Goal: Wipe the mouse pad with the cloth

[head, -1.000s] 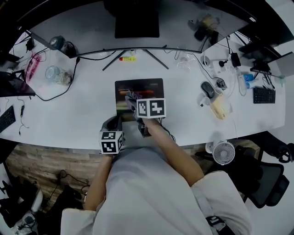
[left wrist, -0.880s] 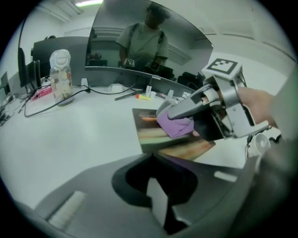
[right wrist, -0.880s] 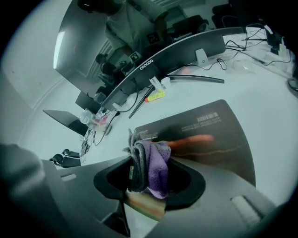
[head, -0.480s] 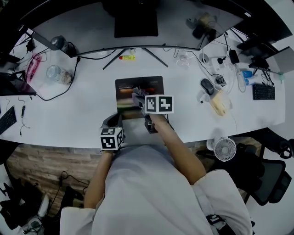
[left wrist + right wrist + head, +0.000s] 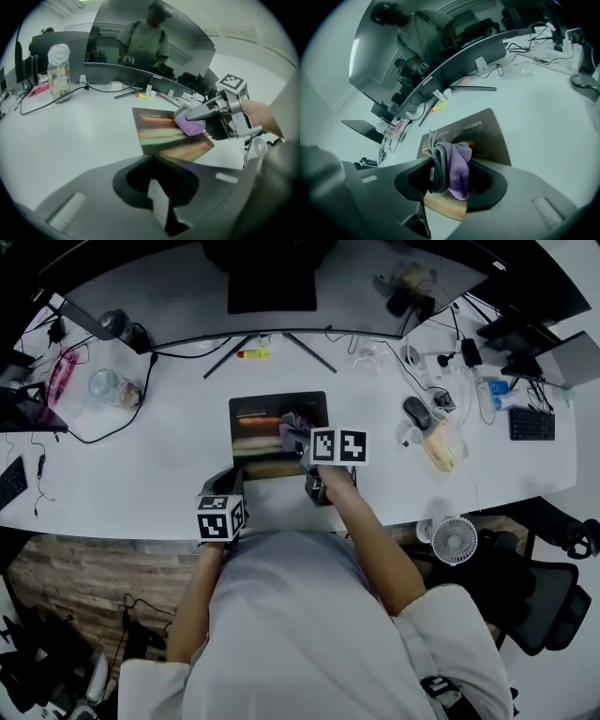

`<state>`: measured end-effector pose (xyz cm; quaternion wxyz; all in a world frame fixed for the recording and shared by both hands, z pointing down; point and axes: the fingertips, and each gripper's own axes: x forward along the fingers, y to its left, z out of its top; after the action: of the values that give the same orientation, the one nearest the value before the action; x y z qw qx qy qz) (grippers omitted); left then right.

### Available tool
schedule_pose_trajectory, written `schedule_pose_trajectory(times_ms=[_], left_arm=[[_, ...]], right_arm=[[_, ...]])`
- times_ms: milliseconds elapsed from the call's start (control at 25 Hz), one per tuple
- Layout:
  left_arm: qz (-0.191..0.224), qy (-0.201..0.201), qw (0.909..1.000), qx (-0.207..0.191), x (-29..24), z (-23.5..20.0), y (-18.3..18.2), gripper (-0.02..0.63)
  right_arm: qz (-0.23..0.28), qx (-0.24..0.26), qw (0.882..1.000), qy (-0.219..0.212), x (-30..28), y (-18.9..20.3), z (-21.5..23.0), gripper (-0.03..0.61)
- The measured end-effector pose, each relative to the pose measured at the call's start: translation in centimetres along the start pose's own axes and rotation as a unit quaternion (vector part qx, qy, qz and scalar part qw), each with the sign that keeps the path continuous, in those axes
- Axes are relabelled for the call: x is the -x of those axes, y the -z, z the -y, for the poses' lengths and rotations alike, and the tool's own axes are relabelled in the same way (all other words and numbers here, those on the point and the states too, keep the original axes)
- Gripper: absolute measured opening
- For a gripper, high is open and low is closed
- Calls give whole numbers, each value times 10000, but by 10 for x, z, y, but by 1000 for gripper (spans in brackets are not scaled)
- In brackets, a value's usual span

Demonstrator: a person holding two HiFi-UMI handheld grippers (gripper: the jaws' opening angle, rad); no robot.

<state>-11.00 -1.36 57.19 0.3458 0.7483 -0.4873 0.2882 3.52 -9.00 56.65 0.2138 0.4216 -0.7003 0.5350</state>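
My right gripper (image 5: 449,180) has its jaws clamped on the cloth (image 5: 457,166), a folded wad of purple and grey pile that bulges out of the grip and hangs over the mouse pad (image 5: 485,133). From the left gripper view the wad appears pressed onto the pad's right half, near its edge. The cloth looks soft and light and should fold under any pressure, so a grip well into the bunched middle, as here, seems the way to keep it from pulling loose in a stroke. The mouse pad, thin, flat and printed with coloured bands, lies on the white tabletop (image 5: 159,465) in front of the curved monitor's stand (image 5: 267,343). It is probably limp and could creep or ruck if I drag the cloth hard. My left gripper (image 5: 159,206) rests just beside the pad's near left corner, its jaws together with nothing between them, placed where it could pin the pad down. A computer mouse (image 5: 413,412) sits well apart to the right.
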Motion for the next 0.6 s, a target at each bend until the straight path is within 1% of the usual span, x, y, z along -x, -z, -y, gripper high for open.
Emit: schedule_pose_trajectory(times_ms=[360, 600], left_arm=[[5, 1, 10000, -16, 0, 1, 1, 0], [63, -105, 9999, -115, 1, 1, 1, 0]], right_arm=[[53, -67, 9998, 176, 19, -4, 28, 198], [96, -166, 9996, 228, 30, -7, 45, 198]])
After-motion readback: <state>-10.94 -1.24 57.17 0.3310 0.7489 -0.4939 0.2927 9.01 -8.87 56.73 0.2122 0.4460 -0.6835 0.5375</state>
